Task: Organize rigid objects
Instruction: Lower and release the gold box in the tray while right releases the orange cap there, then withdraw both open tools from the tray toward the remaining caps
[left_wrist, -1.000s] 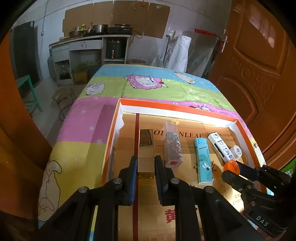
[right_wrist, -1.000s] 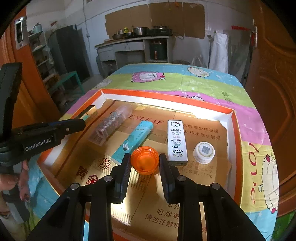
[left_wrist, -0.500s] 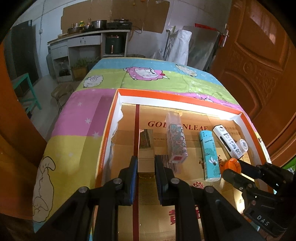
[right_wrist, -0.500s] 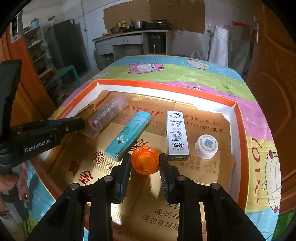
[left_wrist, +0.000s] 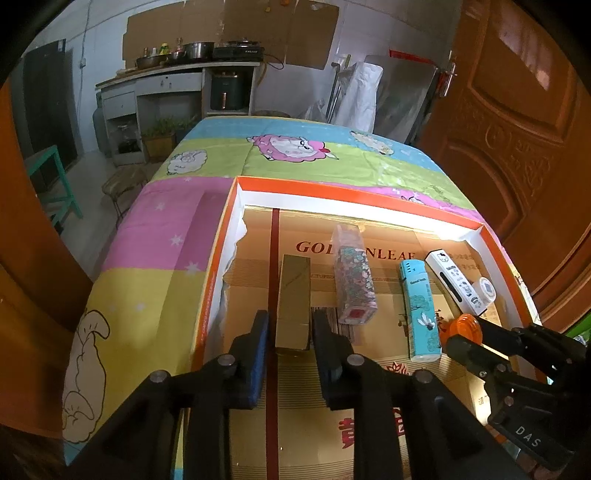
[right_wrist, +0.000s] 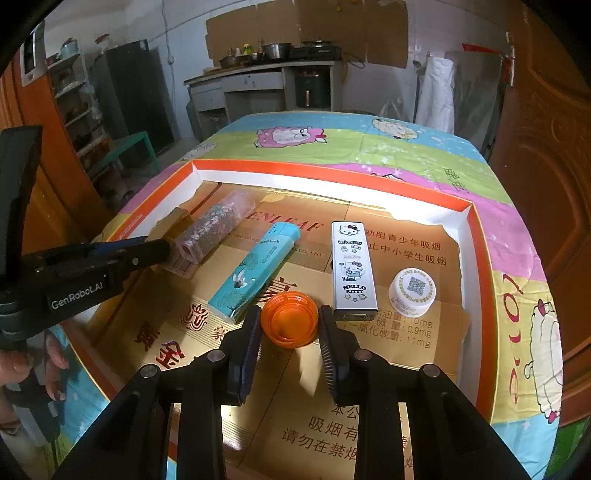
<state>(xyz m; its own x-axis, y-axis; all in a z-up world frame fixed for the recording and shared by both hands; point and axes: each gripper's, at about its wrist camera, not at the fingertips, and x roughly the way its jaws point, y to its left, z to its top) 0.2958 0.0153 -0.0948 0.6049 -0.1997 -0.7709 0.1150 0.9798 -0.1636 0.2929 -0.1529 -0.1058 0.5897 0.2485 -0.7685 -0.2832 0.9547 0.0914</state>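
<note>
My left gripper (left_wrist: 291, 332) is shut on a long gold box (left_wrist: 293, 299), which lies at the left of the shallow orange-rimmed tray (left_wrist: 332, 190). My right gripper (right_wrist: 289, 326) is shut on a round orange lid (right_wrist: 290, 319), held low over the tray's cardboard floor; the lid also shows in the left wrist view (left_wrist: 466, 328). In a row in the tray lie a clear floral-patterned box (right_wrist: 216, 223), a teal box (right_wrist: 256, 269), a white Hello Kitty box (right_wrist: 352, 269) and a small white round jar (right_wrist: 412, 288).
The tray sits on a table with a colourful cartoon-sheep cloth (right_wrist: 332, 140). A wooden door (left_wrist: 517, 129) stands close on the right. A green stool (left_wrist: 51, 181) and kitchen counter (left_wrist: 173, 85) lie beyond the table's far left.
Both grippers have drawn back slightly toward the tray's near side, each keeping its object. The left gripper's gold box has slid back with it.
</note>
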